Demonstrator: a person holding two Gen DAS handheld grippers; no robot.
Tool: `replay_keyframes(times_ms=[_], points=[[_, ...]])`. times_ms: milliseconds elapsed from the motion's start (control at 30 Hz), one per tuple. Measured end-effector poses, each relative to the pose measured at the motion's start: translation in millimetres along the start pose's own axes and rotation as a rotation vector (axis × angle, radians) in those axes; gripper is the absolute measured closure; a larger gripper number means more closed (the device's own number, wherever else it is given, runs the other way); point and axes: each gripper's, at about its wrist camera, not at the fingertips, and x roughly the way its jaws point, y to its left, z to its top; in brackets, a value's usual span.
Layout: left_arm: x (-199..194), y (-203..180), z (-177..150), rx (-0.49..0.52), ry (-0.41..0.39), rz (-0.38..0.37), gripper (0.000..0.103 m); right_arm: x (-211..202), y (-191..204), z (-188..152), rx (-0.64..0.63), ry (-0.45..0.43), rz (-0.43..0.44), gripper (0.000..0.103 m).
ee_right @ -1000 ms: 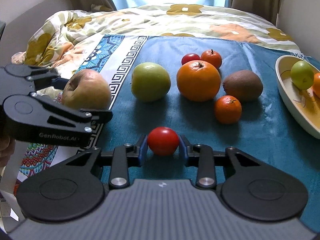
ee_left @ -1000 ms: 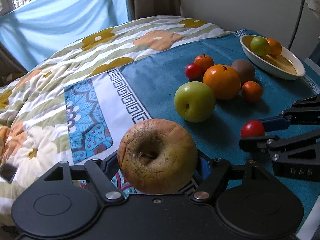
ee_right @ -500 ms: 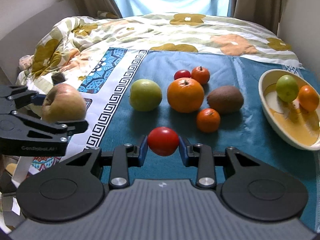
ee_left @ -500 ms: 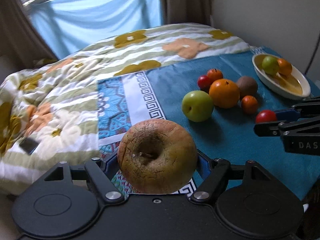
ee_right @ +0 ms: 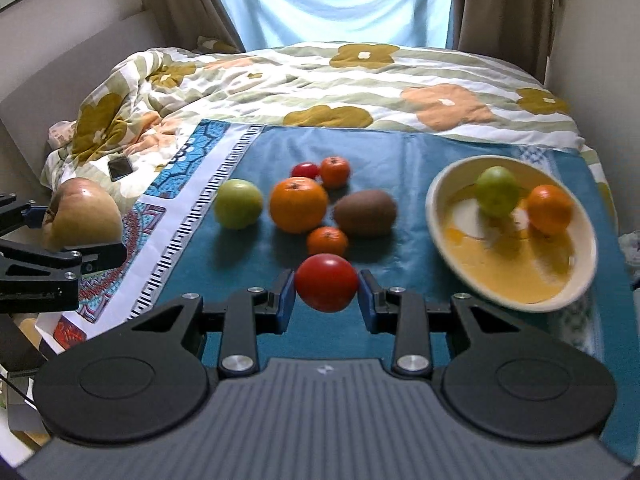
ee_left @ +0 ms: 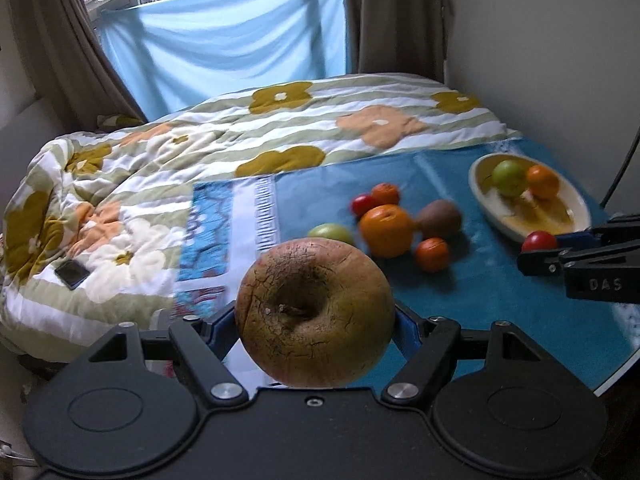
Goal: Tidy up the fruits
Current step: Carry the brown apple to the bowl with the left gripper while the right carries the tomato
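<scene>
Bed with floral quilt (ee_right: 360, 80), teal cloth (ee_right: 400, 148) spread on it as the work area. Left gripper (ee_left: 316, 316) fingers clamped on a wrinkled apple (ee_left: 314, 312), held clear off the cloth's left edge. Loose fruit pile (ee_right: 298, 204) sits mid-cloth. Right gripper (ee_right: 326, 290) fingers pinch a tomato (ee_right: 326, 288), lifted near the bowl (ee_right: 440, 216), which already holds two fruits, so likely the drop target.

Two grippers, each holding one fruit: a russet apple (ee_left: 315, 312) and a red tomato (ee_right: 326, 282). Six fruits lie on the blue cloth (ee_right: 404, 148). At two o'clock, one bowl (ee_right: 444, 188) holds two more. One phone (ee_right: 120, 167) lies at ten o'clock.
</scene>
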Motion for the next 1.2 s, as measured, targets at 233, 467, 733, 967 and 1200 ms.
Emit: replay_keyframes(times_ms=[233,467,733,967,1200], points=[[10,-67,24,0.016,-0.020,-0.057,0.024,-15,-65,-2,0.020,0.010,-0.026,0.054],[38,-135,43,0.053,-0.022,-0.123,0.024,-18,-133,0,0.034,-0.001,-0.062,0.054],[82,-205,63,0.112,0.002,-0.172,0.024,-7,-199,7,0.021,-0.011,-0.086,0.055],[118,-245,74,0.164,0.029,-0.193,0.024,8,-234,10,0.028,-0.012,-0.089,0.055],[142,-261,78,0.205,0.073,-0.201,0.024,19,-250,12,0.044,-0.012,-0.080,0.055]])
